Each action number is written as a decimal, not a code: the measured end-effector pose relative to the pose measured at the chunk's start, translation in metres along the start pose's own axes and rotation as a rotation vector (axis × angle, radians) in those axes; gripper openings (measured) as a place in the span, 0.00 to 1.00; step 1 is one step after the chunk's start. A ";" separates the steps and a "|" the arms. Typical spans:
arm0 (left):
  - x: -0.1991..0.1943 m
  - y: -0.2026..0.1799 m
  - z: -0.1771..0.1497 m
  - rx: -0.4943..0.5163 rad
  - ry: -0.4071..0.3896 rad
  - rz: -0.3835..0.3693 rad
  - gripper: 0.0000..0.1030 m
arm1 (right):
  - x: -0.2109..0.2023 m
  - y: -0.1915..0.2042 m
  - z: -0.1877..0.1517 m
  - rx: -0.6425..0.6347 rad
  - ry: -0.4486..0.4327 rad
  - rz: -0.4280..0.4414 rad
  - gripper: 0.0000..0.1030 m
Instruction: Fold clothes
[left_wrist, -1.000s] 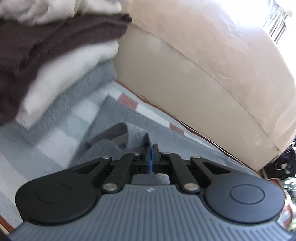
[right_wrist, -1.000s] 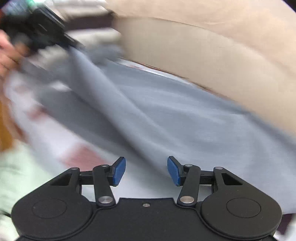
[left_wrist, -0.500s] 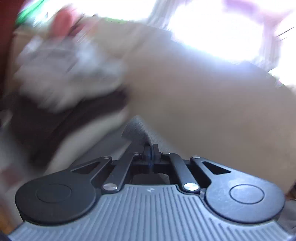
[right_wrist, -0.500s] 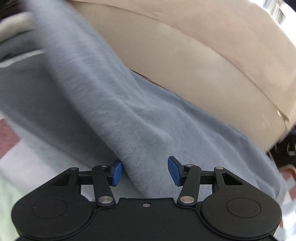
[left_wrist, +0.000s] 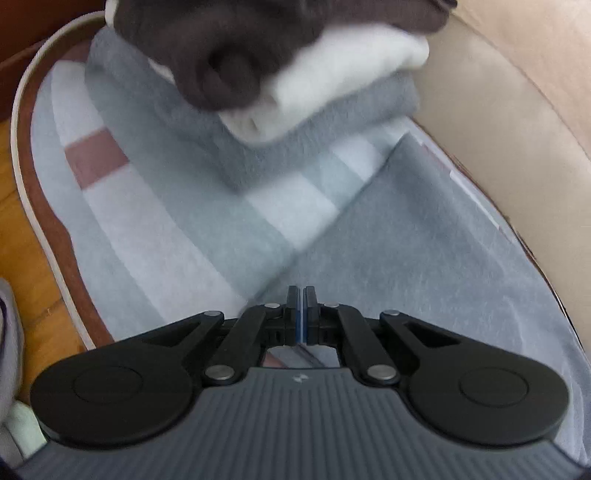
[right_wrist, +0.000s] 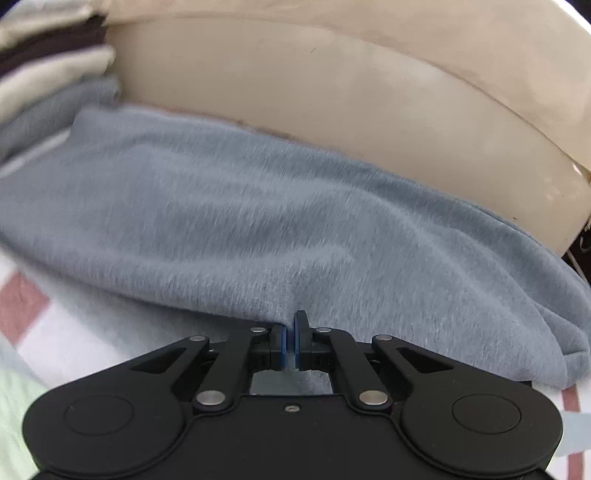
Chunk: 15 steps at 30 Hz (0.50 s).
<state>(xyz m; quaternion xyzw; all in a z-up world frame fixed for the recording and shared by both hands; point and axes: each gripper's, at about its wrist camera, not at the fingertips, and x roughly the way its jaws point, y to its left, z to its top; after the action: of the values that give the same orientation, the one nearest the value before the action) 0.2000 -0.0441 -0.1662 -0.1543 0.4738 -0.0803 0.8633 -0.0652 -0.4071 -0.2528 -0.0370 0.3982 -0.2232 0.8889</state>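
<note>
A grey fleece garment (left_wrist: 424, 240) lies flat on a striped blanket, one corner pointing at the stack of folded clothes. My left gripper (left_wrist: 303, 314) is shut at the near end of the garment's slanted edge, with a thin strip of cloth between its pads. In the right wrist view the same garment (right_wrist: 258, 221) lies as a wide folded band along the beige cushion. My right gripper (right_wrist: 290, 332) is shut on its near edge, and the fabric puckers at the fingertips.
A stack of folded clothes (left_wrist: 314, 92), grey under white under dark brown, sits at the far end of the striped blanket (left_wrist: 166, 229). A beige sofa cushion (right_wrist: 351, 92) walls the far side. Wooden floor (left_wrist: 22, 229) shows past the blanket's brown edge at the left.
The right gripper, open before, has shut on the garment's near edge. The left gripper swung up and came back down; the bunched fold it held now lies flat.
</note>
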 end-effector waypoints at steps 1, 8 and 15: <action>-0.004 -0.004 0.001 0.023 -0.025 -0.018 0.01 | 0.000 0.004 -0.002 -0.024 0.012 -0.011 0.03; 0.007 -0.039 -0.008 0.090 0.086 -0.400 0.16 | -0.021 -0.086 0.030 0.844 0.034 0.340 0.50; 0.047 -0.069 -0.044 0.264 0.241 -0.183 0.16 | -0.021 -0.130 0.130 0.868 0.186 0.412 0.52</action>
<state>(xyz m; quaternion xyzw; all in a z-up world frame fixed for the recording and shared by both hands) 0.1887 -0.1307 -0.2015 -0.0716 0.5431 -0.2377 0.8022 -0.0307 -0.5297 -0.1180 0.4367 0.3452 -0.1906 0.8086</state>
